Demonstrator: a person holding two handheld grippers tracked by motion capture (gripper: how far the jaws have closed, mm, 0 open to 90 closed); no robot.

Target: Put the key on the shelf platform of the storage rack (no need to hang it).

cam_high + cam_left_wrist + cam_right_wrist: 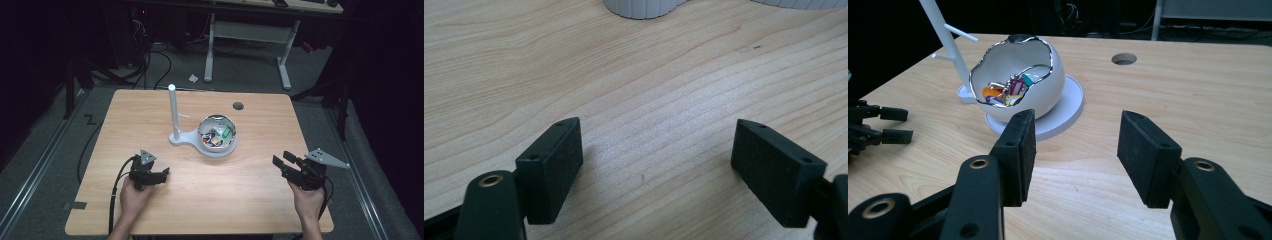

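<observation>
Ahead, the white bowl point(1018, 82) of small, perhaps metal, bits sits beyond the right claw point(1075, 150), spread apart and empty.

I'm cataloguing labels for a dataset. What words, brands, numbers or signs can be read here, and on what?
None can be read.
Small colourful items in the white bowl: any print on them is too small and blurred to read.
White stand, wooden table and both hand-held grippers: no lettering visible.
</observation>
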